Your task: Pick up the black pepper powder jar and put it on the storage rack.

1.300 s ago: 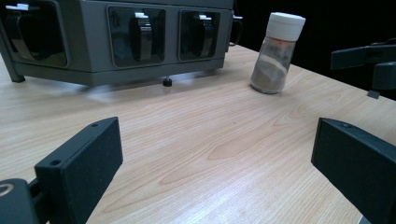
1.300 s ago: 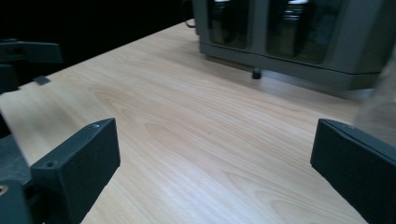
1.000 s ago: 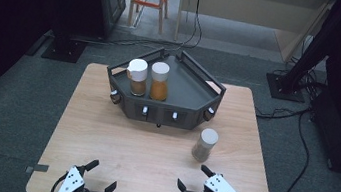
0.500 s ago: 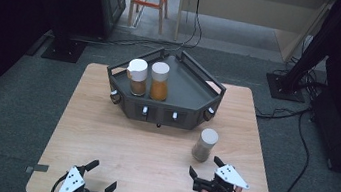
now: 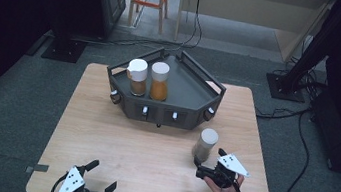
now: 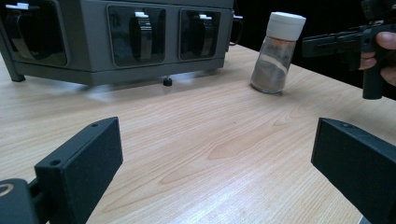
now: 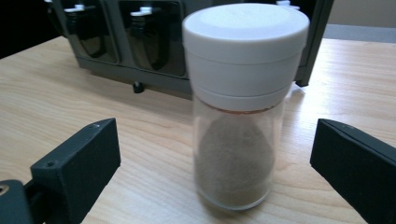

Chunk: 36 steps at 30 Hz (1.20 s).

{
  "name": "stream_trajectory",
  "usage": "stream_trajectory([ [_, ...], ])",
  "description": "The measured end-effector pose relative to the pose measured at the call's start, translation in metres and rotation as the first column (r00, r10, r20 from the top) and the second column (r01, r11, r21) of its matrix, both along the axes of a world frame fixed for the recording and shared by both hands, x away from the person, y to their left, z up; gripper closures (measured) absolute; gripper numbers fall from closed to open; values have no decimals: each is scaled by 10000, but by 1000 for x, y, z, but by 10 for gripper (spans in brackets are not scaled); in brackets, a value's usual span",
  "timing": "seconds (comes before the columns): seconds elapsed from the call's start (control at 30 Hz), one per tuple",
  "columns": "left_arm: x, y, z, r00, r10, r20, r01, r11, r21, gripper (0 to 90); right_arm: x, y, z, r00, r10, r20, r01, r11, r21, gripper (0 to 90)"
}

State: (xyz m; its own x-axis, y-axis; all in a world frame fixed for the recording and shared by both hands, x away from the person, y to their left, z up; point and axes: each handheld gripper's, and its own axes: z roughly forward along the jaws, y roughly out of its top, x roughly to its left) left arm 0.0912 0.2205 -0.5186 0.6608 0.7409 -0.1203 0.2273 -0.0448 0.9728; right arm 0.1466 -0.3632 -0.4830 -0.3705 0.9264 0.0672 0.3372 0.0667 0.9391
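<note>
Both jaws of right claw (image 5: 208,163) flank upright jar (image 5: 205,144).

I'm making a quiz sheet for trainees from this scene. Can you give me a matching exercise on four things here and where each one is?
Things:
1. grey-filled jar
2. orange-filled jar
3. left tongs
4. right tongs

Places:
A. at the table's near edge, open, far from any jar
B. standing in the rack, beside a brown-filled jar
C. open, right behind the jar on the table
D. upright on the table, in front of the rack

Pairs: 1-D, 2-B, 3-A, 4-C
</note>
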Motion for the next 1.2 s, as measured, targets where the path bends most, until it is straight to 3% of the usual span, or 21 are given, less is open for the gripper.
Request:
stream_trajectory([
  [0.53, 0, -1, 0, 10000, -34, -26, 34, 10000, 33, 19, 29, 4, -3, 9990, -442, -83, 441, 9990, -97, 67],
  [0.83, 0, -1, 0, 10000, -31, -31, 31, 10000, 19, 19, 41, 3, -4, 9991, -422, -103, 423, 9991, 63, 172],
  [1.07, 0, 0, 0, 10000, -32, -15, 32, 10000, 7, 18, 43, 4, -5, 9999, -109, -31, 109, 9999, 35, 331],
  [1.2, 0, 0, 0, 10000, -33, -13, 33, 10000, 11, 19, 41, 10, -2, 9997, -243, 66, 245, 9993, -277, 343],
])
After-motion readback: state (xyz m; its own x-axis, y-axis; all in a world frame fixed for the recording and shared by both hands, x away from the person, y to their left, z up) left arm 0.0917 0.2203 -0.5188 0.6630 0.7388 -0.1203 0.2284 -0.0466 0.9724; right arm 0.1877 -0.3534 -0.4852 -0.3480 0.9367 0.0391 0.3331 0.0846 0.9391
